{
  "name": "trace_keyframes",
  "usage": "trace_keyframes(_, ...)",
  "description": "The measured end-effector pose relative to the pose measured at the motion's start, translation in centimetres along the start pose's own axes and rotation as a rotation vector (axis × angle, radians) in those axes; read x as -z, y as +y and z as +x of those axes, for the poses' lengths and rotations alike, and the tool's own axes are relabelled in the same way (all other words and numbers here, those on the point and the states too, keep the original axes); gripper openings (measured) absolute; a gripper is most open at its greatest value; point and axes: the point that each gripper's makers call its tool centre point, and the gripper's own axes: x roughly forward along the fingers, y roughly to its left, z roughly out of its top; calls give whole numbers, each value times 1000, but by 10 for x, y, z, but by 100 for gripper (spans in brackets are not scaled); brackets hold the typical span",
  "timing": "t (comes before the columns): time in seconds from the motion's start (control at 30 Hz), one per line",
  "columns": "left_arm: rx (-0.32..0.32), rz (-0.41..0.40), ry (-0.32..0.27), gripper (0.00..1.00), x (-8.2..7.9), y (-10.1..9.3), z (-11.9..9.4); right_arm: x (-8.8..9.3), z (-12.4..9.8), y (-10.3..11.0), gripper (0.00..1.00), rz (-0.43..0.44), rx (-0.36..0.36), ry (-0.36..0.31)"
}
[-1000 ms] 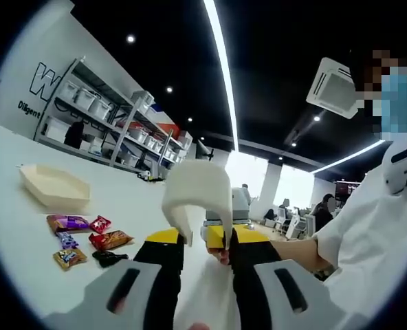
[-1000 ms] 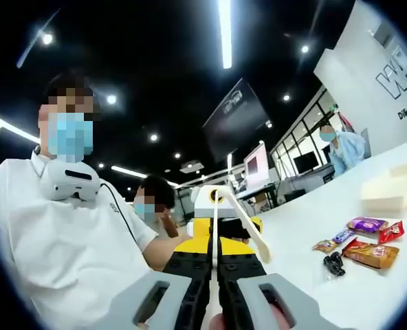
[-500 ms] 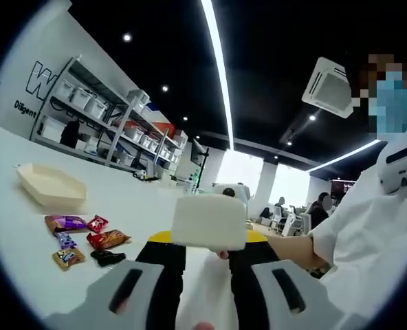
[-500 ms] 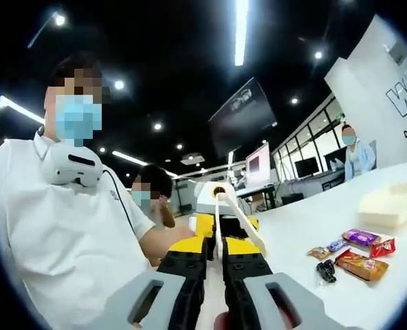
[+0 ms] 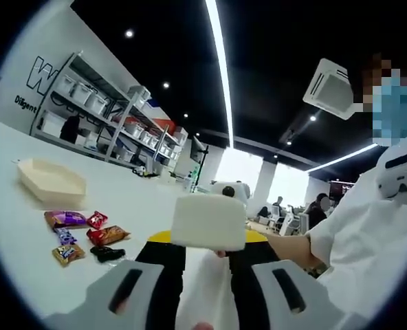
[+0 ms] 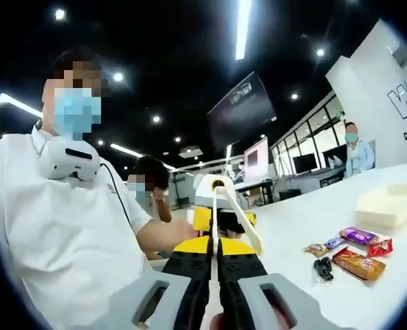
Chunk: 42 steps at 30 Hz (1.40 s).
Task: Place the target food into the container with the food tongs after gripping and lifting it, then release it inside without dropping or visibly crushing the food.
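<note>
The right gripper (image 6: 215, 242) pinches the white food tongs (image 6: 221, 199) between nearly closed jaws; the left gripper (image 5: 207, 249) stands apart around them.

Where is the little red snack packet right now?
In the left gripper view the small red packet lies on the white table, beside the purple packet and just above the orange-brown packet, with the cream container farther back.

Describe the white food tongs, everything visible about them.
The white food tongs look like smooth matte plastic. In the right gripper view they stand edge-on, clamped between the shut jaws of the right gripper, two thin arms joined at a rounded hinge end with a hole, one arm splaying to the right. In the left gripper view a broad white face sits across the left gripper's jaw tips. They are held above the table.
</note>
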Motion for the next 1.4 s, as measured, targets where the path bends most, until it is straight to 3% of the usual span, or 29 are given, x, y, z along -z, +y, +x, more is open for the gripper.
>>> trace_keyframes(0.37, -18, 26, -45, 26, -6, 1, 2, -5, -1, 1, 0, 46, -5, -86)
trace_keyframes(0.8, -8, 28, -51, 26, -7, -1, 3, -5, 4, 3, 0, 59, -21, -97)
trace_keyframes(1.03, 33, 10, -45, 23, -6, -4, 3, -5, 6, 4, 0, 51, -15, -83)
trace_keyframes(1.4, 9, 39, -34, 23, -14, 10, -10, -11, -9, -6, 1, -3, 62, -77)
